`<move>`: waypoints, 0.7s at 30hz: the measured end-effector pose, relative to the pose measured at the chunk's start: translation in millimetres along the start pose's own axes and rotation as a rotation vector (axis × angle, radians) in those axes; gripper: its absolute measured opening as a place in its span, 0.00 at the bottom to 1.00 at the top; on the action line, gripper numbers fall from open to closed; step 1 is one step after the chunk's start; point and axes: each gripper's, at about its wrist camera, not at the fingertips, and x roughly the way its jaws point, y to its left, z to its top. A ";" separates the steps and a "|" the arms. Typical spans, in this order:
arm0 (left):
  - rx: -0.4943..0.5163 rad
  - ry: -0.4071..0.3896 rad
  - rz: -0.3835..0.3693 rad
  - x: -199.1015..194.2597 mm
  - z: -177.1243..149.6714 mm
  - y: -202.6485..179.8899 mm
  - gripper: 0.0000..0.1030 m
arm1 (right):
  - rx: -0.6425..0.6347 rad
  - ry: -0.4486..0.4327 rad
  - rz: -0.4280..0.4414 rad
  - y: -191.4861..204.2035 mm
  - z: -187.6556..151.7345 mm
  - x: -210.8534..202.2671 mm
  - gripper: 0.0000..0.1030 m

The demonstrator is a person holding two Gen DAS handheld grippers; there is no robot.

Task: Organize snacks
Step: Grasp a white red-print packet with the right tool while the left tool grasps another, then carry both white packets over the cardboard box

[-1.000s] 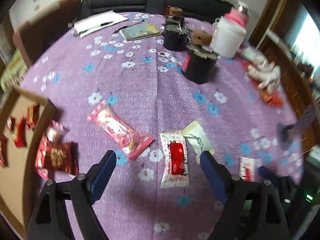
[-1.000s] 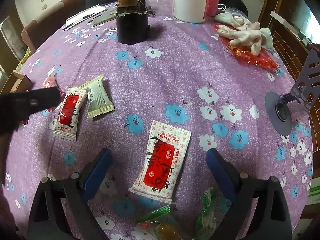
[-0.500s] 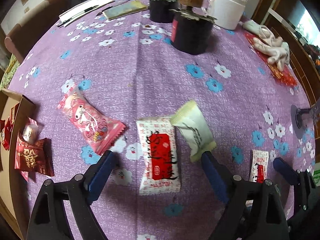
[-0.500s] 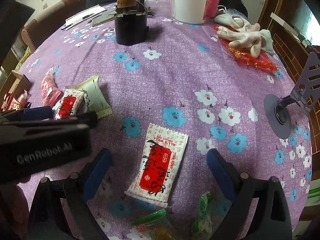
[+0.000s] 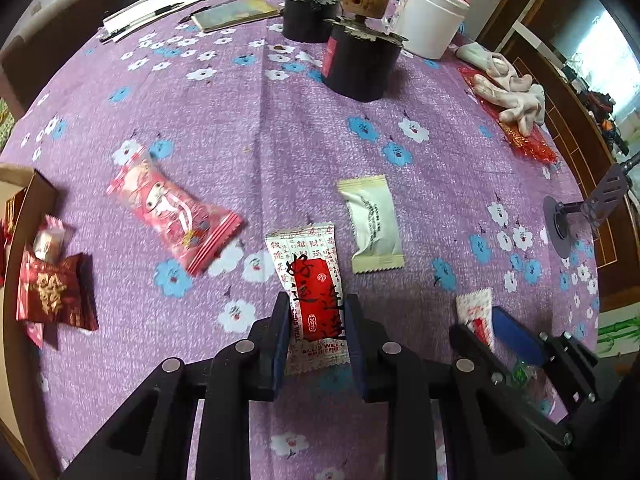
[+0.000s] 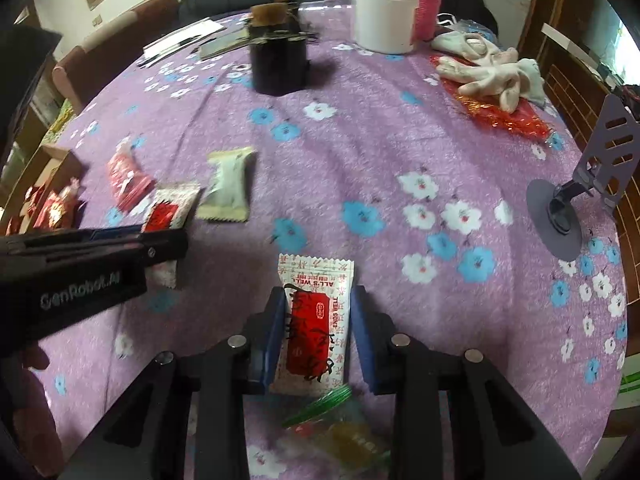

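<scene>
Two white snack packets with red labels lie on the purple flowered tablecloth [image 5: 280, 128]. My left gripper [image 5: 316, 312] is closing; its blue pads press both long edges of one packet [image 5: 312, 276]. In the right wrist view my right gripper [image 6: 316, 320] is closing too, pads against the sides of the other packet [image 6: 316, 320]. That right gripper [image 5: 488, 328] also shows low right in the left wrist view, and the left gripper [image 6: 160, 240] shows side-on at the left of the right wrist view. A pink packet [image 5: 172, 212] and a pale packet [image 5: 374, 224] lie loose.
A cardboard box [image 5: 24, 200] with red sweets sits at the left edge, a dark red packet [image 5: 56, 292] beside it. Two black jars [image 5: 360, 64], a white tub [image 5: 432, 20], gloves [image 5: 508, 92] and a phone stand [image 5: 568, 220] stand farther off. Green and yellow wrappers [image 6: 340, 432] lie under my right gripper.
Both grippers stood wide open over the packets before; now each has its jaws drawn in on a white-and-red packet. The left gripper also tipped forward toward its packet.
</scene>
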 end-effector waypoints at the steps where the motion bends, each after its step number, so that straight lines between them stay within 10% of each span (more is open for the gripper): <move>1: 0.000 -0.001 -0.002 0.2 -0.1 5.5 0.25 | 0.008 -0.001 0.018 1.5 -2.1 -1.1 0.30; 21: 0.049 -0.107 0.005 -43.7 -92.2 63.8 0.26 | -0.060 -0.043 0.120 56.0 -59.3 -32.6 0.30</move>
